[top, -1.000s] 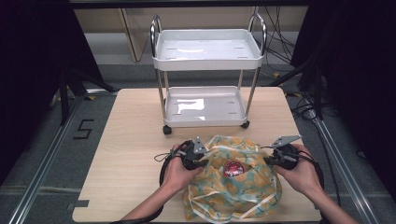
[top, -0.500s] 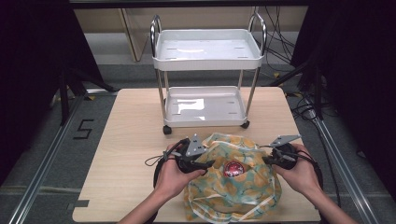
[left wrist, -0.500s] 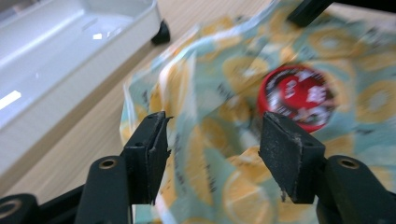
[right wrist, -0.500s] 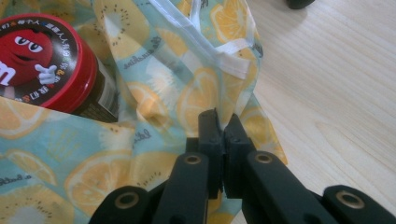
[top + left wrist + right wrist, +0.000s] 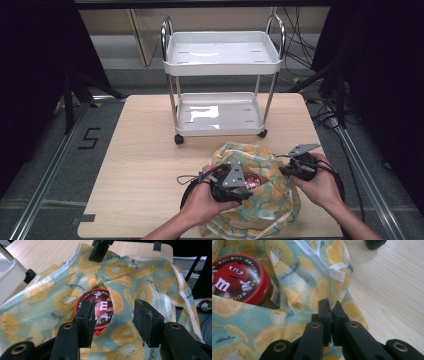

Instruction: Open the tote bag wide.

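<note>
We see the bag (image 5: 252,200) lying at the worktop's (image 5: 145,165) near edge, with bare wood open to its left and the cart (image 5: 220,80) standing behind. Our right claw (image 5: 331,312) pinches the bag's fabric. Our left claw (image 5: 113,320) has just been narrowing, empty, above the red tin (image 5: 101,308) in the bag's mouth.

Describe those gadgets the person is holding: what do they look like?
Each hand holds a chunky black gripper. The left gripper and right gripper each carry a grey three-cornered plate on top and trail a thin black cable. Up close, each has two black jaws on pivoted links with brass-coloured rivets, ending in flat dark pads. Forearms are bare; no sleeves visible.
</note>
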Demonstrator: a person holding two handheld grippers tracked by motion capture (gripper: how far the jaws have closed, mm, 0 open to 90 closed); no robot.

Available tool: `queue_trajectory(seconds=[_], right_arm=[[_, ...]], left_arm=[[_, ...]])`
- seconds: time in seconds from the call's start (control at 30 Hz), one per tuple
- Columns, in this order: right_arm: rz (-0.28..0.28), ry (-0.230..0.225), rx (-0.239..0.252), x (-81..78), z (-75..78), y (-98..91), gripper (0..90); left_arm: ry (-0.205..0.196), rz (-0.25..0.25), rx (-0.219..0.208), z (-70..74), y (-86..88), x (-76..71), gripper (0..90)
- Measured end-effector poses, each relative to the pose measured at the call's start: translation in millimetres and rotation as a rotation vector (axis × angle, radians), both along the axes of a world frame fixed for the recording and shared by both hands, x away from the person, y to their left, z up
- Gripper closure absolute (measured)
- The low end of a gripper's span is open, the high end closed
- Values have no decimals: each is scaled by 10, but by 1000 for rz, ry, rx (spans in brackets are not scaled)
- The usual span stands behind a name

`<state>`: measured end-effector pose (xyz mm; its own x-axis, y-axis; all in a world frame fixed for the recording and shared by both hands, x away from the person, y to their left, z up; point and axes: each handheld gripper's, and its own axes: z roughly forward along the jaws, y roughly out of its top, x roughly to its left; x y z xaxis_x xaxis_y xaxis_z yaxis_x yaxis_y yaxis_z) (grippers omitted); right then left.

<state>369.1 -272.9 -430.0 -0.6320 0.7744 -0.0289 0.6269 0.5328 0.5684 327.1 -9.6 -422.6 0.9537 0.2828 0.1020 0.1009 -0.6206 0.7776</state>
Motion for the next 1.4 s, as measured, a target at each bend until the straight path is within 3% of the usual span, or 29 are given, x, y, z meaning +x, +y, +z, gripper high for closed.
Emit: queue_trajectory(seconds=[0.1,0.2,0.4,0.43,0.47,0.6,0.67,0.77,0.93,1.0,1.13,1.17,1.27,1.37,1.4], right_arm=[[1,0,2,0,-5,-6,885],[-6,7,4,5,-1,-5,881],[-11,-3,15,0,-10,20,874],[-12,-3,15,-2,-12,21,873],[-4,6,-1,5,2,5,870],[-1,-2,1,9,-9,-4,864],[-14,18,7,-3,-2,5,862],[-8,-18,8,3,-30,6,855],[-20,1,19,-7,-16,20,850],[-17,-1,19,-4,-15,17,849],[-14,-3,18,-4,-22,12,848],[-12,16,8,-7,-5,6,848],[-8,-8,6,-3,-28,0,847],[1,1,-6,-4,-19,-14,847],[1,1,-6,-4,-19,-14,846]], left_arm=[[11,-10,-4,-41,-34,-22,526],[14,-48,24,-119,-110,-36,550],[-13,-64,39,-178,-181,-7,591],[-33,-89,88,-168,-176,11,591],[-32,-92,90,-172,-181,13,611],[-45,-93,85,-197,-202,10,653],[-46,-86,82,-200,-210,4,682],[-99,-98,95,-212,-235,-40,727],[-133,-112,110,-211,-245,-55,840],[-146,-95,118,-205,-244,-66,862],[-134,-76,123,-204,-245,-89,899],[-133,-75,124,-210,-247,-96,899],[-103,-68,117,-238,-258,-124,900],[-73,-77,116,-269,-263,-136,900],[-68,-95,135,-270,-257,-134,900]])
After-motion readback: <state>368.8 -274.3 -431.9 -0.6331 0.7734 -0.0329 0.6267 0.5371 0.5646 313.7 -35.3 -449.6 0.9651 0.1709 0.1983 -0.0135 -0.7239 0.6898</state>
